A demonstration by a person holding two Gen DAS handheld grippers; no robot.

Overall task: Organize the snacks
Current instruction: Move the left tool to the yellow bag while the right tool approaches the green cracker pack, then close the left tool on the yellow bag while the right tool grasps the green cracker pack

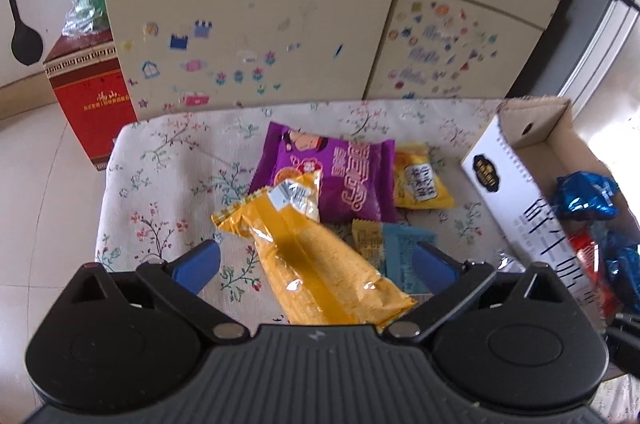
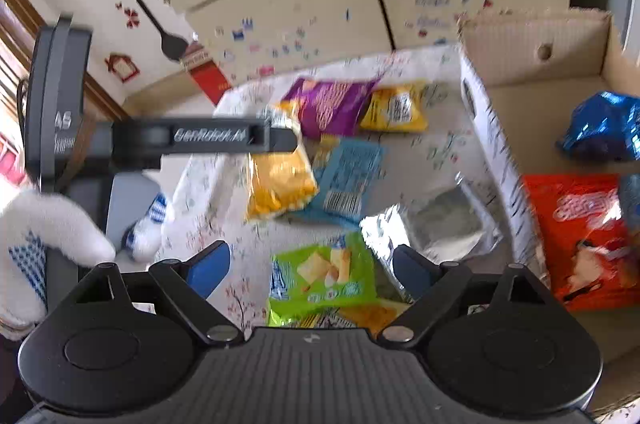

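Observation:
My left gripper (image 1: 316,264) is open, and a long yellow packet (image 1: 312,256) lies between its blue pads (image 1: 200,264), touching neither. Beyond it on the flowered cloth (image 1: 160,184) lie a purple packet (image 1: 332,176), a small yellow packet (image 1: 420,180) and a teal packet (image 1: 408,244). My right gripper (image 2: 310,270) is open too, low over a green packet (image 2: 324,276) that lies between its fingers, with a silver foil packet (image 2: 440,220) just right of it. Seen from the side, the left gripper (image 2: 290,140) hangs over the long yellow packet (image 2: 280,180).
A cardboard box (image 2: 540,64) with a white printed side (image 1: 520,192) stands at the right; it holds blue foil snacks (image 2: 604,132) and an orange-red packet (image 2: 580,236). A stickered cabinet (image 1: 260,36) and a red carton (image 1: 92,92) stand behind. A gloved hand (image 2: 40,244) is at the left.

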